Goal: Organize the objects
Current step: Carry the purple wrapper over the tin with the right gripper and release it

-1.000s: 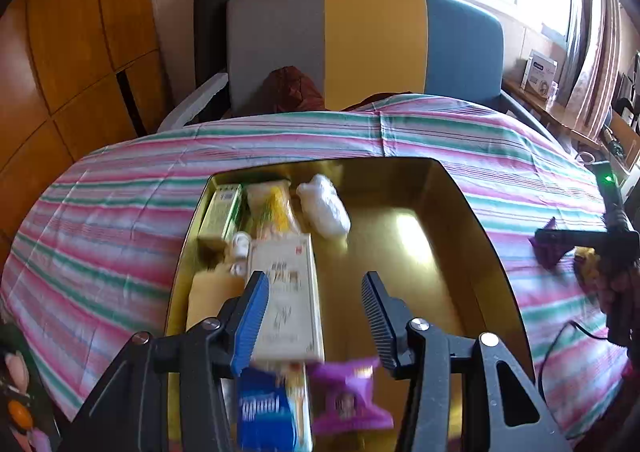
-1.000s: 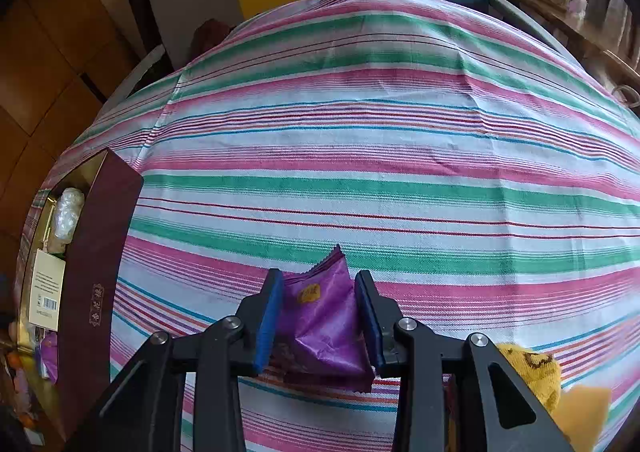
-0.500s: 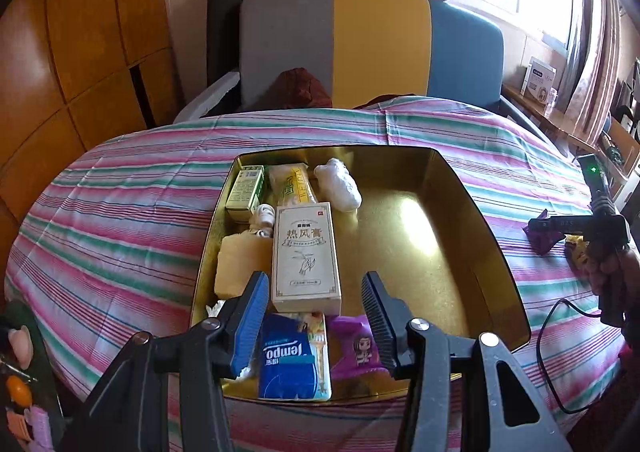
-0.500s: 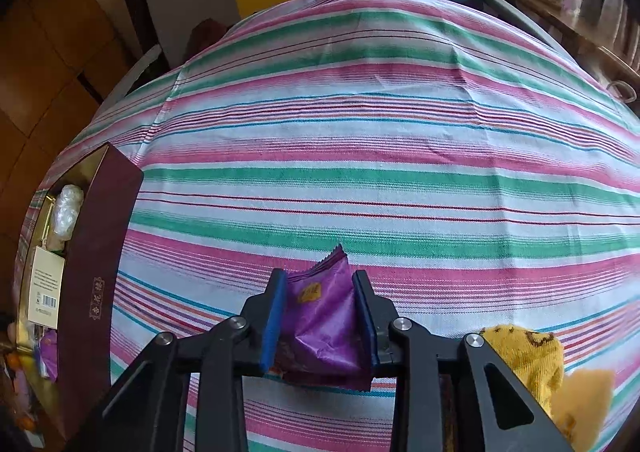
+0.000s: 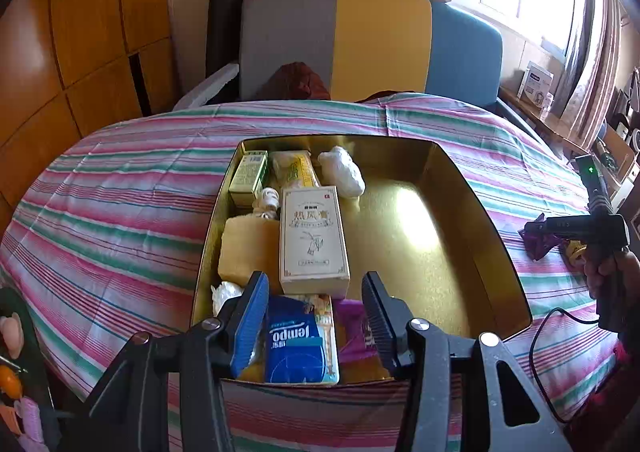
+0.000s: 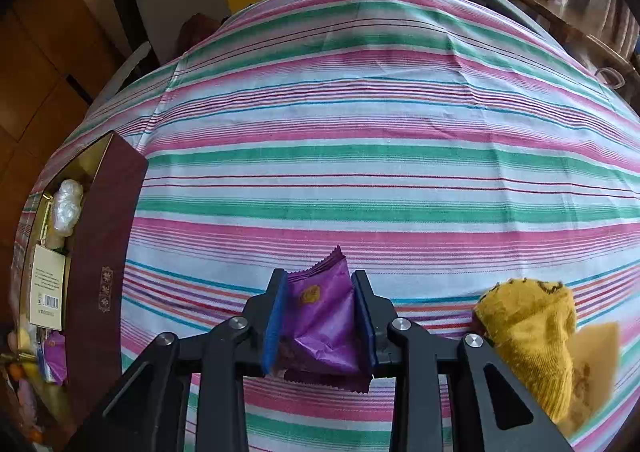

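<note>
A gold-lined box (image 5: 480, 212) with a maroon outer wall (image 6: 108, 252) sits on the striped tablecloth. It holds a cream carton (image 5: 312, 236), a blue tissue pack (image 5: 298, 344), a purple packet (image 5: 354, 332), a green carton (image 5: 250, 174) and other small items along its left half. My left gripper (image 5: 314, 312) is open and empty, above the box's near end. My right gripper (image 6: 320, 312) is shut on a purple snack packet (image 6: 320, 316), just above the cloth to the right of the box; it also shows in the left wrist view (image 5: 538, 238).
A yellow sock-like cloth (image 6: 528, 328) and a tan packet (image 6: 592, 364) lie on the cloth right of my right gripper. A grey, yellow and blue chair (image 5: 368, 44) stands behind the table. A shelf with boxes (image 5: 536, 84) is at the far right.
My left gripper has pulled back and up from the box, leaving a purple packet lying at its near end. My right gripper has stayed shut on its packet and barely moved.
</note>
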The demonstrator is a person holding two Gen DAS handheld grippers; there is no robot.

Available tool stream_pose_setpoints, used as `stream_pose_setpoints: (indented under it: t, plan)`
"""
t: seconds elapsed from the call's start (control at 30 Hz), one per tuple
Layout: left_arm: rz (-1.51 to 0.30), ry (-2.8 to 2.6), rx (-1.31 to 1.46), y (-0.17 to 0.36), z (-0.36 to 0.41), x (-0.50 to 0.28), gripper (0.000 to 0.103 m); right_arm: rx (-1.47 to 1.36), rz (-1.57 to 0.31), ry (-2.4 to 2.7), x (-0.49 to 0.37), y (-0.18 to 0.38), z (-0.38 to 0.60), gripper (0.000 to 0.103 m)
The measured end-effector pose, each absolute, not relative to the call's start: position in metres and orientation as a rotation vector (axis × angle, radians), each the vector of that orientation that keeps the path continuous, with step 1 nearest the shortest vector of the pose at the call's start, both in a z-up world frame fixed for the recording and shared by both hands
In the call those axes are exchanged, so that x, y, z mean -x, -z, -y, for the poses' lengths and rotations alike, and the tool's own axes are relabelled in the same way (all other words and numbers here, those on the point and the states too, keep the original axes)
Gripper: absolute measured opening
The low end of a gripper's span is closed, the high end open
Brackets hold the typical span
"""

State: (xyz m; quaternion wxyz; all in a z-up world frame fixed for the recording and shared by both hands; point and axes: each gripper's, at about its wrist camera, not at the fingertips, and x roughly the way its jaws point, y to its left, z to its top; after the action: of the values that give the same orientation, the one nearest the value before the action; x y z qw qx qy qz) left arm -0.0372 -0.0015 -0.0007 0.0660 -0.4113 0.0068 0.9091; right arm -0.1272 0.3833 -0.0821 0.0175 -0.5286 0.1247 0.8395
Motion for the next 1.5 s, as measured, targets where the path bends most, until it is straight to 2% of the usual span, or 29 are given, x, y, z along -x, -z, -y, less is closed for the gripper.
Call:
stream_pose_setpoints:
  t: [0.47, 0.77, 0.93, 1.1, 1.33, 1.5]
  plan:
    - [0.039, -2.709, 1.27, 0.013, 0.013, 0.025, 0.049, 1.663, -0.499, -2.568, 0.1, 0.075, -0.357, 0.027]
    - [0.094, -2.703, 1.282, 0.018, 0.026, 0.019, 0.049, 1.586, -0.656, -2.673, 0.078, 0.037, -0.342, 0.027]
    - [0.126, -2.714, 1.299, 0.022, 0.039, 0.017, 0.049, 1.565, -0.666, -2.78, 0.078, 0.009, -0.31, 0.027]
    - [0.155, -2.728, 1.31, 0.023, 0.052, 0.016, 0.049, 1.624, -0.599, -2.915, 0.09, -0.009, -0.247, 0.027]
    - [0.185, -2.735, 1.318, 0.027, 0.065, 0.017, 0.049, 1.798, -0.496, -2.942, 0.128, 0.011, -0.16, 0.027]
    - [0.188, -2.735, 1.32, 0.029, 0.069, 0.017, 0.049, 1.862, -0.643, -2.821, 0.178, 0.045, -0.13, 0.028]
